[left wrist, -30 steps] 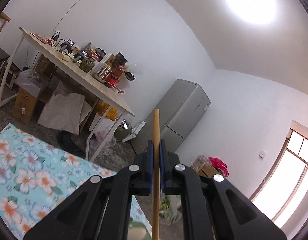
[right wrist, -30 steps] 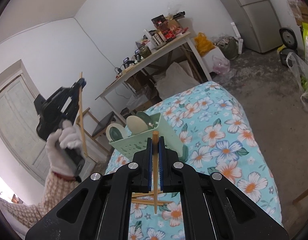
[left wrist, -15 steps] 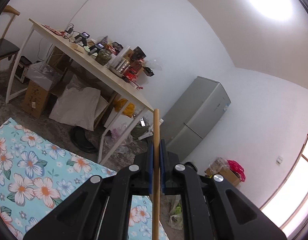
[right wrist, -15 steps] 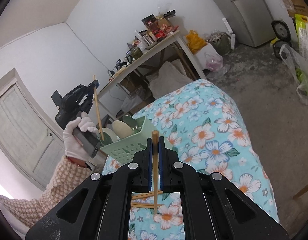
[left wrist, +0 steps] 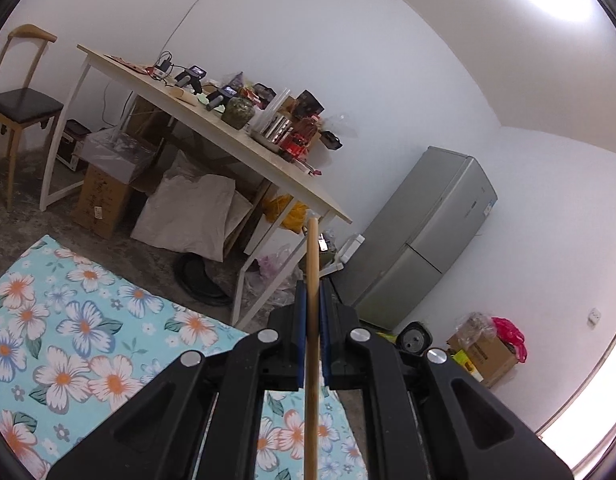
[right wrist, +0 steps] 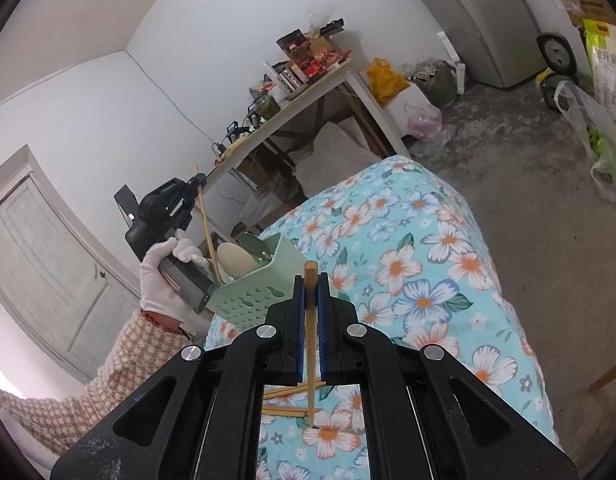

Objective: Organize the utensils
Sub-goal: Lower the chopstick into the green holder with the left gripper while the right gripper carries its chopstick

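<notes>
We see the left gripper (right wrist: pixel 199 181) squeezed tight on a chopstick (right wrist: pixel 206 224) whose low end dips into the green basket (right wrist: pixel 252 292). The right gripper (right wrist: pixel 310 280) pinches another chopstick (right wrist: pixel 310 344) above loose chopsticks (right wrist: pixel 288 410) on the flowery cloth (right wrist: pixel 428 264).
</notes>
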`<state>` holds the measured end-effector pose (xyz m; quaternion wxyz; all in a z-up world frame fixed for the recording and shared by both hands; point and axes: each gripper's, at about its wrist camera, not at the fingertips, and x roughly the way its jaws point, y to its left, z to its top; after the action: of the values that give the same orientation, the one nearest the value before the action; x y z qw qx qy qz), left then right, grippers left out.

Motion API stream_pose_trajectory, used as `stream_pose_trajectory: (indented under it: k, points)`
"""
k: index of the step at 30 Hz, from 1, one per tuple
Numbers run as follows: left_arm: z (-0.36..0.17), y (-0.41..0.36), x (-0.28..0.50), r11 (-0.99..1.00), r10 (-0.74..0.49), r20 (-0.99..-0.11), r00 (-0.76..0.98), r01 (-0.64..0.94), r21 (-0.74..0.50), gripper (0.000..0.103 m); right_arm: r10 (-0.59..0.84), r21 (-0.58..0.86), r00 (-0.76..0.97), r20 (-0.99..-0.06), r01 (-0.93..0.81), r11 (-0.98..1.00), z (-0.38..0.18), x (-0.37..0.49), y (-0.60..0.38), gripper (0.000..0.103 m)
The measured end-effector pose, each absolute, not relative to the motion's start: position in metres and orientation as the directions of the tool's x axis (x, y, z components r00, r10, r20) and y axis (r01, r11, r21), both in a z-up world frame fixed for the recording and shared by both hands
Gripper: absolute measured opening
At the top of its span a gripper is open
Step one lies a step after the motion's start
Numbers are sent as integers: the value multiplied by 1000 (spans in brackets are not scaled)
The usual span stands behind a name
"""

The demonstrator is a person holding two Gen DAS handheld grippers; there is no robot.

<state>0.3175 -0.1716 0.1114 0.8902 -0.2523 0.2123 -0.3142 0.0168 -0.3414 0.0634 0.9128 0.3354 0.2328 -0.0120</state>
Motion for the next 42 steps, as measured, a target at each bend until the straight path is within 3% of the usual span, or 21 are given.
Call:
stream_pose_trajectory:
  k: [13,27,35,42]
  points:
    - [106,-162,307,695,-634,-215,743,426,-579,5,136,607,891,-433,176,775,64,16,-342,4]
    - [108,-160,294,773,-508,-195,839,345,-532,5,140,609,891,-433,175,773,64,16,-339,4]
    - [107,-162,273,789,-517,-159,841,396,-469,5,142,614,891,-432,176,769,64,15,-337,4]
    - [108,-159,253,786,-556,-180,811,442,-432,5,145,617,893,-427,170,769,63,14,-332,4]
